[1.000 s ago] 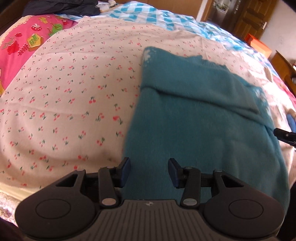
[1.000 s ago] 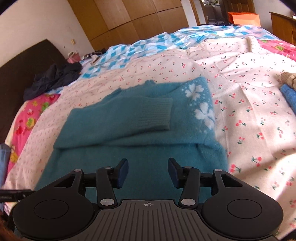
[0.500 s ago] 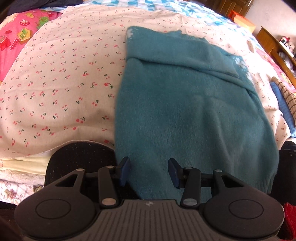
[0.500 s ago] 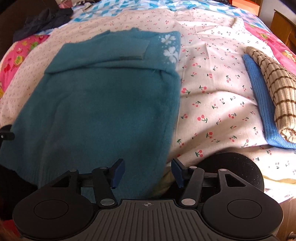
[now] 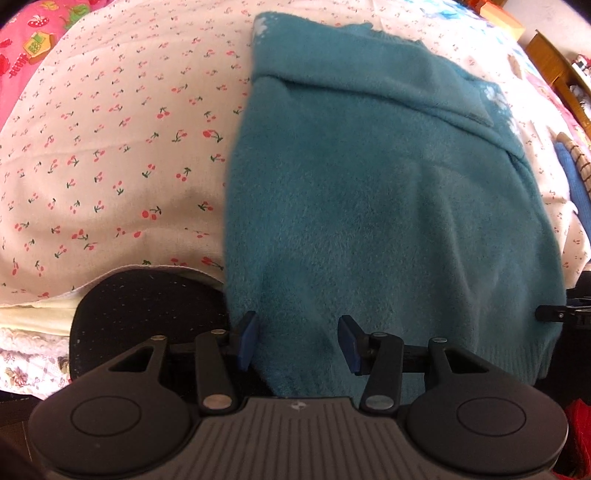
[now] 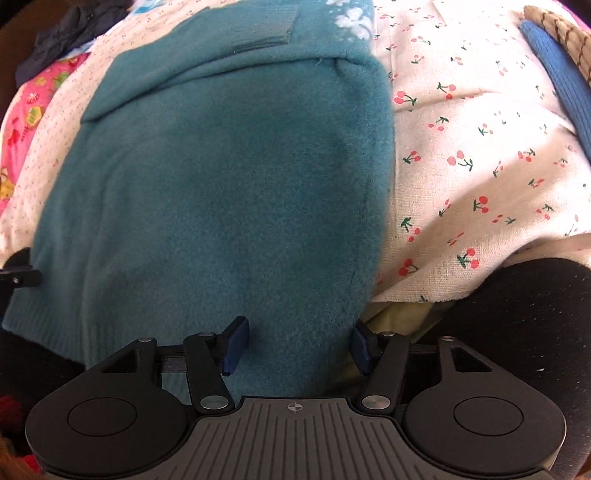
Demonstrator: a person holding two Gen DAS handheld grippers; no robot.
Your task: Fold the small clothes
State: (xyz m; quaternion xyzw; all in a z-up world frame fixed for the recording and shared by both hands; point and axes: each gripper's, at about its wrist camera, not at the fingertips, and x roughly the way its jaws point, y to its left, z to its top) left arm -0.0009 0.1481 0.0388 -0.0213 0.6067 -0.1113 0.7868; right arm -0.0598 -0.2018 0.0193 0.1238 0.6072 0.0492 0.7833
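A teal sweater [image 5: 369,192] lies flat on the cherry-print bedsheet [image 5: 110,147], its sleeves folded across the top and white flowers near the shoulder [image 6: 351,18]. Its hem hangs over the near bed edge. My left gripper [image 5: 298,339] is open at the hem's left corner, with sweater cloth between the fingers. My right gripper [image 6: 297,347] is open at the hem's right corner [image 6: 295,332], cloth between its fingers too. The tip of the right gripper [image 5: 554,314] shows at the right edge of the left wrist view.
A folded blue garment [image 6: 554,74] and a brown striped knit [image 6: 561,26] lie on the sheet to the right. A dark garment [image 6: 74,29] and pink bedding [image 6: 33,107] lie at the far left. The bed edge runs just under both grippers.
Both grippers have pulled back and down from above the sweater's body to its hem at the bed edge. Both stayed open; the right one opened a little wider.
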